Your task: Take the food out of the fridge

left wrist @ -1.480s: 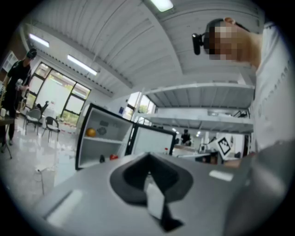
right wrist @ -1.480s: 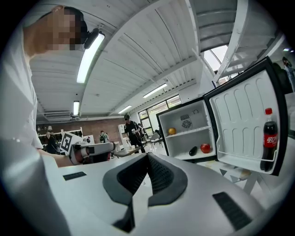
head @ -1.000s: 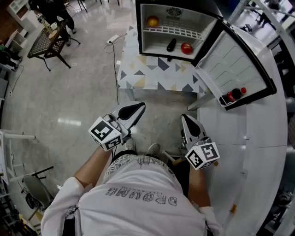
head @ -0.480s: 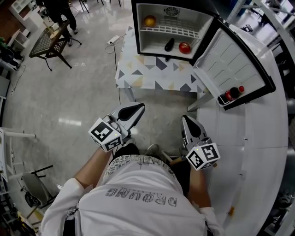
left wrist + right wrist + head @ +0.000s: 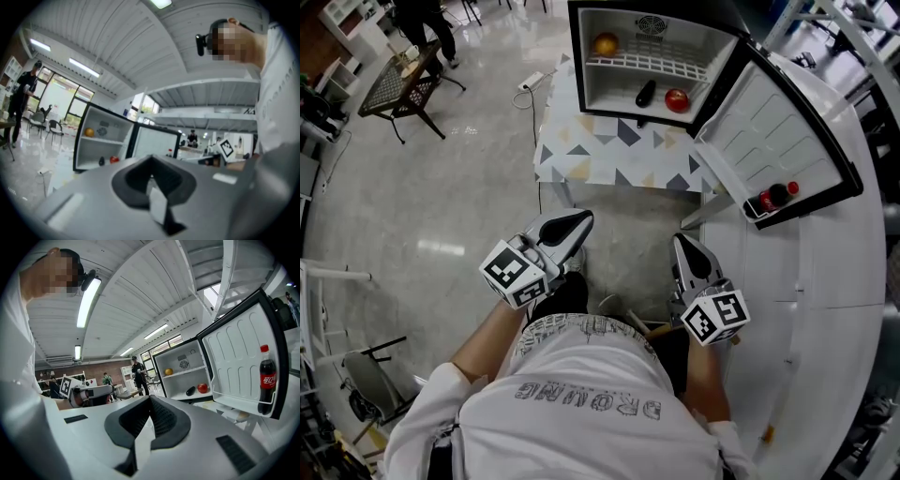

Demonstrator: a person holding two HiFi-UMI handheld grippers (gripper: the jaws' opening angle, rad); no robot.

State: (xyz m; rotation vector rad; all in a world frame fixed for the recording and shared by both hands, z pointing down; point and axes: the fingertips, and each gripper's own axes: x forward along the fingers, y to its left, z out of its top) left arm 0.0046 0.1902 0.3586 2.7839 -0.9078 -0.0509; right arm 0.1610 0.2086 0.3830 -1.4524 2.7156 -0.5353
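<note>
Not much happening yet, I'm at the approach step. The fridge (image 5: 656, 56) sits at the top middle of the head view on a table (image 5: 619, 155) with a patterned cloth. Its open side faces down the frame toward me, and the door (image 5: 783, 131) is swung wide out to the right. So nothing needs opening, and I reckon the job hasn't really started since all the food is inside.

Both tools are low in the frame, well apart from the fridge. The left gripper (image 5: 581, 221) sits left of centre and the right gripper (image 5: 682, 246) right of centre. Both have their jaws closed tight together with nothing between them.

The food:
- A cola bottle (image 5: 772, 196) stands upright in the door rack. In the head view its cap points to the right.
- A red fruit (image 5: 677, 99) is on the fridge floor toward the right.
- An orange fruit (image 5: 605, 43) is on the upper shelf at the left.
- A small dark vegetable (image 5: 646, 92) lies just left of the red one. Its long axis runs diagonally, lower left to upper right.

Next move as I see it is to close the distance, open one set of jaws and line up. For the dark one I'd grab across its short side.
</note>
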